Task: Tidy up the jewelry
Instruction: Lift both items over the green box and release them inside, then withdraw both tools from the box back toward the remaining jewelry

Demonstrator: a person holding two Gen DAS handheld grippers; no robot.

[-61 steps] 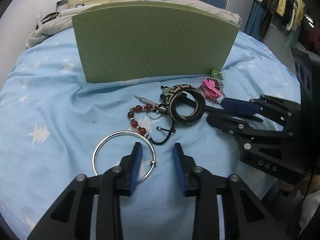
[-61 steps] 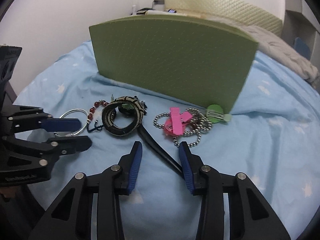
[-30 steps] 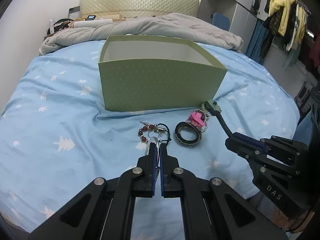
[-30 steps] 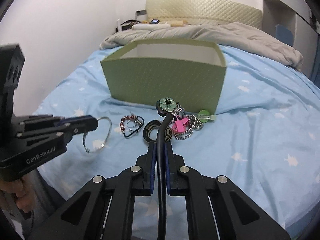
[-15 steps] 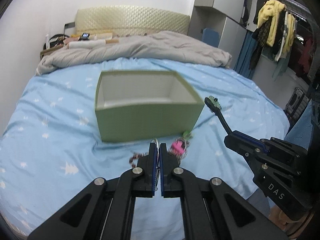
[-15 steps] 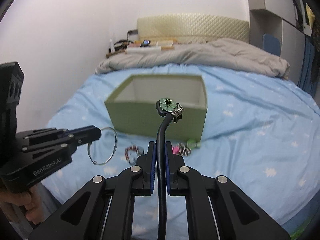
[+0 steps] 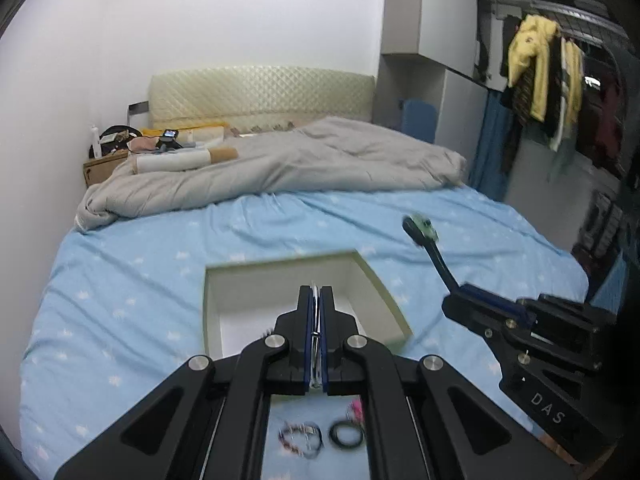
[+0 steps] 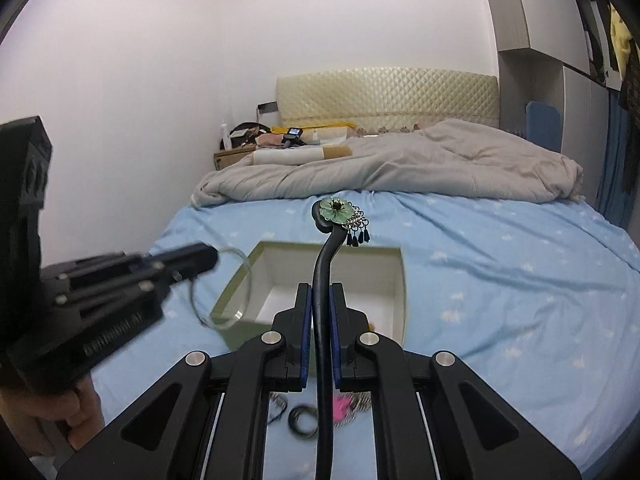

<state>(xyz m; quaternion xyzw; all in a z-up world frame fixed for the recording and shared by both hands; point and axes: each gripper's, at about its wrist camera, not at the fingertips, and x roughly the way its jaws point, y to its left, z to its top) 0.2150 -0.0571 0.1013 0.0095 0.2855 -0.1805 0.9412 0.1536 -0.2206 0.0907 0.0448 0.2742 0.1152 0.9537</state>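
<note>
A: Presently, left gripper [image 7: 316, 300] — jaws pressed together on the silver bangle [image 8: 224, 288], which shows edge-on as a thin bright line between the blue pads in its own view. From the right wrist camera the ring hangs from the tips, at about 9 o'clock of the box.

B: Right gripper [image 8: 318, 296]?

A: Jaws narrow, clamped on the black hair stick [image 8: 324, 280]. Its stem rises toward 12 o'clock between the pads and ends in a green flower [image 8: 336, 210] with small dark dangles (sharp in this view, blurred in the left one).

B: Box position?

A: Green box [image 7: 384, 292], open-topped with a pale inside, sits on the blue bedsheet [image 7: 120, 280] directly ahead of both grippers, below them. Nothing I can make out inside it.

B: Remaining pieces?

A: On the sheet at 6 o'clock of the box: red bead bracelet [image 7: 300, 438], dark round bangle [image 7: 346, 436] just beside it, pink clip [image 7: 357, 408] partly hidden by the finger (all blurred). A hand [image 8: 80, 408] holds the left gripper's handle at lower left
</note>
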